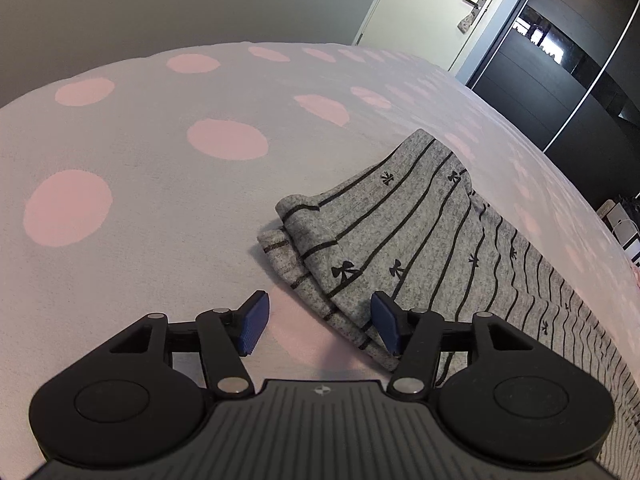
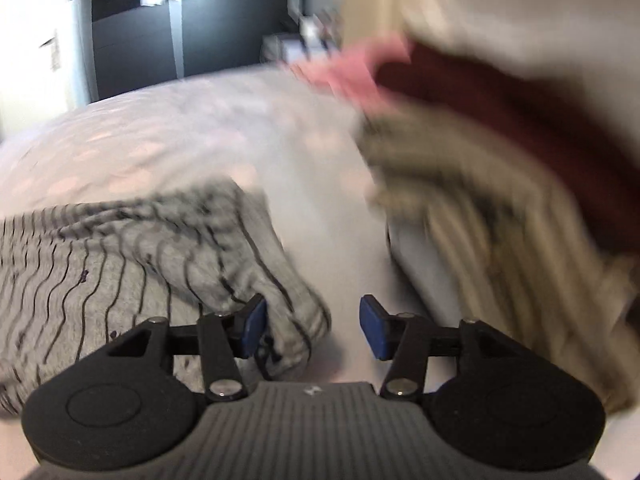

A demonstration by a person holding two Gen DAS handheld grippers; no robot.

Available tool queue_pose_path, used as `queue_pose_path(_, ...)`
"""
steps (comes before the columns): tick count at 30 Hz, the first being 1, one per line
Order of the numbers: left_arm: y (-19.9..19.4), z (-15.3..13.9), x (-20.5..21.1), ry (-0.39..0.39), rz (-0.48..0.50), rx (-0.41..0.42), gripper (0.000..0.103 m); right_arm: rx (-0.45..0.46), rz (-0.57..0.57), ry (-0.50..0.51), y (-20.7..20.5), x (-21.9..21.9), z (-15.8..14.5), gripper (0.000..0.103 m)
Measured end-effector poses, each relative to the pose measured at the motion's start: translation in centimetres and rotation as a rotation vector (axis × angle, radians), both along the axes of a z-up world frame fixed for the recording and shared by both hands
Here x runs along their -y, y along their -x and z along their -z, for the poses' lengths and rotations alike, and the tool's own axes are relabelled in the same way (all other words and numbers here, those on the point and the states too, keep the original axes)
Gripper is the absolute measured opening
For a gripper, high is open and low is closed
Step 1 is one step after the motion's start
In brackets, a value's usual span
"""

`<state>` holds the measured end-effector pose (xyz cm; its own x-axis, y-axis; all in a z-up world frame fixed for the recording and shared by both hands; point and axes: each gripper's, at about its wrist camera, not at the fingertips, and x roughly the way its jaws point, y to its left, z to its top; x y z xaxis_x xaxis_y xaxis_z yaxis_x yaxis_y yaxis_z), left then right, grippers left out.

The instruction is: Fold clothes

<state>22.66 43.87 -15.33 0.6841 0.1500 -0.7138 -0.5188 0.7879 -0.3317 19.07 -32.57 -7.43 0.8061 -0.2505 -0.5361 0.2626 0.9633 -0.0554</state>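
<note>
Where the polka-dot bedspread (image 1: 160,184) lay bare to the left and far, the grey striped garment (image 1: 400,240) ran long from near right to far. Its folded end sat between the left gripper's (image 1: 316,326) parted, empty jaws. The right gripper (image 2: 312,330), blurred, stood released over the other corner; piled clothes (image 2: 500,200) crowded the right.

A home bedroom: a bed under a pink-dotted cover (image 1: 160,168), a room door (image 1: 432,8) and a dark sliding wardrobe (image 1: 560,80).
</note>
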Motion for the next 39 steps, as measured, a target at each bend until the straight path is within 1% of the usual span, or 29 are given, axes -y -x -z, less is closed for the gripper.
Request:
queue_pose_path(1,-0.1,0.0,0.2,-0.012,0.0,-0.004,0.057,0.037,-0.037,0.032,0.1,-0.6,-0.6,0.057)
queue_pose_path(4,-0.4,-0.1,0.9,-0.041,-0.001,-0.014,0.06,0.079,-0.058,0.027,-2.2,-0.2,-1.7,0.056)
queue_pose_path(6,-0.5,-0.1,1.1,-0.057,0.003,-0.02,0.06,0.075,-0.043,-0.004,-4.6,1.3,-1.8,0.055)
queue_pose_path(9,-0.5,0.0,1.3,-0.074,0.004,-0.02,0.06,0.027,-0.055,-0.113,-7.9,3.3,-0.6,0.055)
queue_pose_path(10,-0.6,0.0,1.4,-0.082,0.003,-0.022,0.06,0.009,-0.064,-0.149,-8.6,3.7,-0.2,0.052)
queue_pose_path(11,-0.6,0.1,1.6,-0.091,0.002,-0.023,0.061,-0.004,-0.07,-0.164,-8.9,4.0,0.1,0.045)
queue_pose_path(12,-0.7,0.1,1.7,-0.099,0.001,-0.024,0.061,-0.022,-0.062,-0.141,-9.1,4.1,0.4,0.027)
queue_pose_path(13,-0.8,0.1,1.8,-0.106,-0.001,-0.025,0.061,-0.042,-0.051,-0.106,-9.5,4.1,0.8,0.024)
queue_pose_path(16,-1.0,0.0,1.8,-0.103,-0.014,-0.024,0.062,-0.116,-0.015,-0.077,-11.8,4.2,2.9,0.024)
queue_pose_path(18,-0.8,-0.2,1.5,-0.073,-0.026,-0.015,0.062,-0.116,-0.023,-0.047,-11.8,3.7,3.1,0.024)
queue_pose_path(20,-0.4,-0.5,0.8,-0.004,-0.049,0.011,0.062,-0.11,-0.034,-0.015,-11.7,3.0,3.3,0.024)
queue_pose_path(21,-0.2,-0.7,0.5,0.033,-0.064,0.029,0.062,-0.087,-0.037,-0.006,-11.1,2.8,3.0,0.028)
queue_pose_path(22,0.0,-0.9,0.1,0.066,-0.084,0.047,0.062,-0.059,-0.039,0.003,-10.5,2.6,2.7,0.038)
queue_pose_path(24,0.1,-1.0,-0.6,0.138,-0.13,0.087,0.062,-0.006,-0.05,0.01,-9.3,2.2,2.0,0.048)
queue_pose_path(26,0.1,-0.8,-1.5,0.218,-0.172,0.121,0.062,0.027,-0.08,0.009,-7.9,1.5,1.5,0.048)
queue_pose_path(28,-0.2,-0.4,-2.1,0.264,-0.21,0.12,0.062,0.049,-0.114,0.01,-6.4,0.5,1.1,0.05)
queue_pose_path(31,-0.6,0.5,-2.8,0.288,-0.255,0.094,0.058,0.062,-0.174,0.0,-4.8,-0.9,0.9,0.052)
queue_pose_path(33,-0.6,0.8,-3.1,0.291,-0.285,0.099,0.05,0.067,-0.214,-0.003,-3.8,-1.7,0.7,0.055)
queue_pose_path(34,-0.7,0.9,-3.3,0.288,-0.297,0.1,0.047,0.068,-0.232,0.0,-3.5,-2.0,0.7,0.058)
queue_pose_path(36,-1.1,0.9,-3.5,0.259,-0.312,0.089,0.033,0.069,-0.263,0.01,-3.0,-2.5,0.6,0.06)
queue_pose_path(39,-1.8,0.8,-3.6,0.235,-0.308,0.082,0.024,0.06,-0.295,0.023,-2.6,-3.0,0.8,0.061)
